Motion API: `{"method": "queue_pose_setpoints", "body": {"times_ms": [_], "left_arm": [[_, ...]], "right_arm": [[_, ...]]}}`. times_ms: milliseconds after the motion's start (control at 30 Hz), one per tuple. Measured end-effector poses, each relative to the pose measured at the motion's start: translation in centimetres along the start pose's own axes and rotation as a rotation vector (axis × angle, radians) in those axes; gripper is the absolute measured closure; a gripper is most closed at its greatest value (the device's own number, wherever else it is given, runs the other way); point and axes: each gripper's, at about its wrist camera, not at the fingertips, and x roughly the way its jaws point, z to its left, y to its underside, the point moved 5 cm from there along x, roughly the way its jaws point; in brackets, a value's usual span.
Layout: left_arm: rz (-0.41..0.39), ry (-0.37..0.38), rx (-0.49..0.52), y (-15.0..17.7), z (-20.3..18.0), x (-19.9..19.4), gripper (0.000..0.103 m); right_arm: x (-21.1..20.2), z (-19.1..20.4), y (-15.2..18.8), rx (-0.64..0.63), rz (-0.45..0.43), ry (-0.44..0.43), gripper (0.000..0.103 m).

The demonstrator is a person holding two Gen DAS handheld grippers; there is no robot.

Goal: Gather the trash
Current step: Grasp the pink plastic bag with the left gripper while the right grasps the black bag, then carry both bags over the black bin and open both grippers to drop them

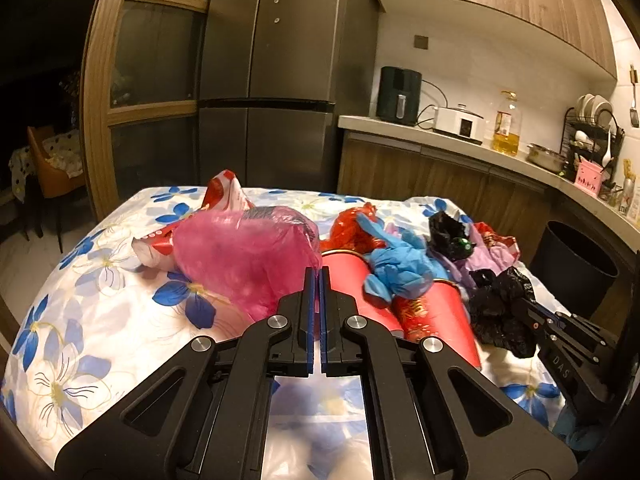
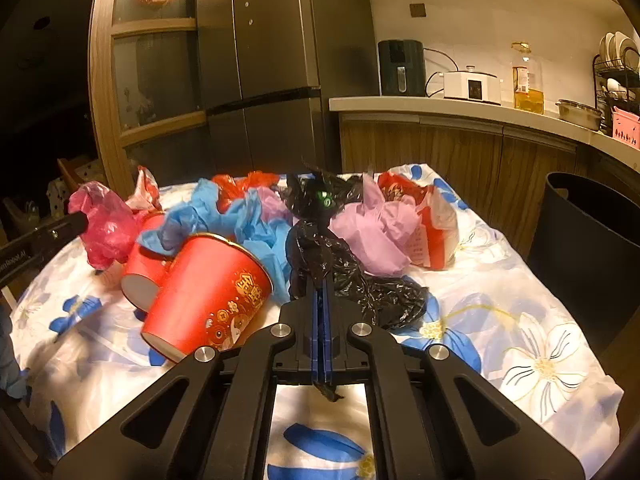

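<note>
left hand-held gripper [image 1: 317,276] has its jaws pinched together on the near edge of the pink plastic bag [image 1: 248,264], a thin fold caught between the blue pads. right hand-held gripper [image 2: 320,288] is likewise clamped tight, on the black plastic bag [image 2: 352,280], with a wisp of black film poking out behind the pads.

both bags lie on the table [image 2: 520,320], which is covered by a white cloth with blue flowers, among the rest of the litter: two red paper cups [image 2: 208,296] on their sides, a crumpled blue glove [image 1: 400,268], a lilac bag [image 2: 376,228] and a red-and-white packet [image 2: 436,232]. a dark bin [image 2: 592,248] stands just beside the table on the right.

the bags should be very light, limp and slippery, so a pinch on a bunched fold is likely safer than on a single layer; they will probably trail and sag when lifted. the cups look light but crushable, best taken at the rim.

the pink bag stretches left to right. the black bag runs from the pads away toward the pile. the nearer cup's open mouth faces up and away, toward the blue glove, its base toward the right camera.
</note>
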Motion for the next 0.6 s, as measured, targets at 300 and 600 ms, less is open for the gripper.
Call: {"method": "queue_pose_setpoints", "body": {"times_ms": [300, 600], "left_arm": [[-0.047, 0.021, 0.003, -1.2, -0.8, -2.5, 0.102], [-0.098, 0.045, 0.038, -2.8, -2.9, -4.6, 0.102]], "right_arm": [[-4.1, -0.9, -1.1, 0.013, -0.066, -0.007, 0.101], [-7.7, -2.2, -2.3, 0.016, -0.123, 0.007, 0.101]]}}
